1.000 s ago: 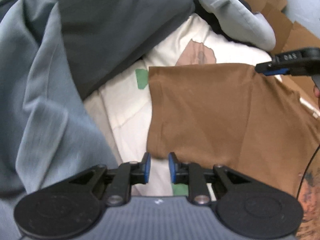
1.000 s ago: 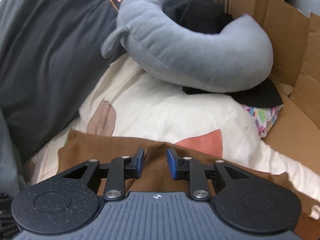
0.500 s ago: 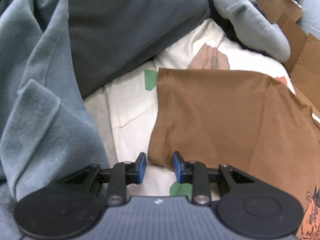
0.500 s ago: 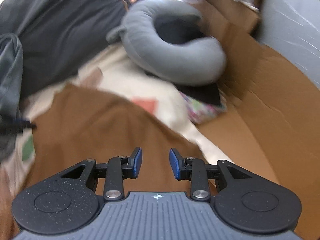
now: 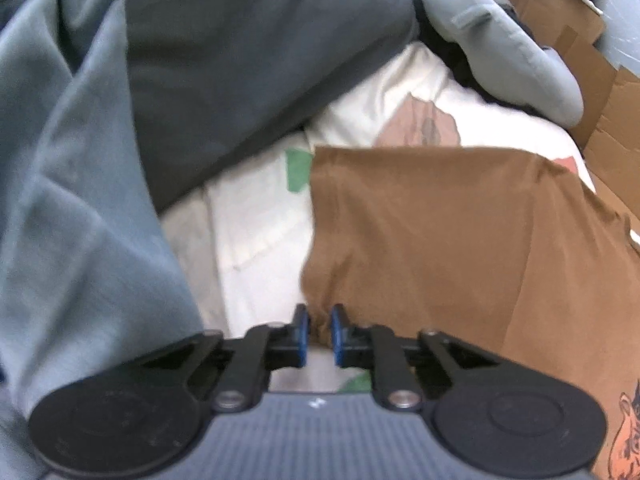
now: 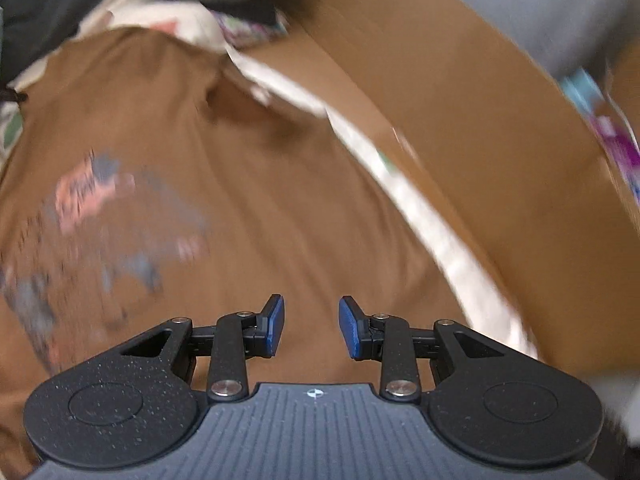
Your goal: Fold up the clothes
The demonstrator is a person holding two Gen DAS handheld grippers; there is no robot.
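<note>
A brown T-shirt (image 5: 440, 232) lies partly folded on a white patterned sheet (image 5: 256, 224). My left gripper (image 5: 319, 332) is at the shirt's near left corner. Its blue pads are drawn close with a bunch of the brown cloth pinched between them. In the right wrist view the same shirt (image 6: 260, 184) fills the frame, blurred, with a pink and grey print (image 6: 100, 208) at the left. Over the shirt's lower part my right gripper (image 6: 312, 332) stands open, and nothing lies between its fingers.
A grey-blue garment (image 5: 68, 200) is heaped at the left, with a dark grey blanket (image 5: 248, 60) behind it. A grey neck pillow (image 5: 500, 52) lies at the back. Cardboard walls (image 6: 480, 120) border the shirt on the right, close to its edge.
My left gripper's pads have come together on the shirt's near corner. The right gripper has swung back from the far edge to over the shirt's printed lower part, still open.
</note>
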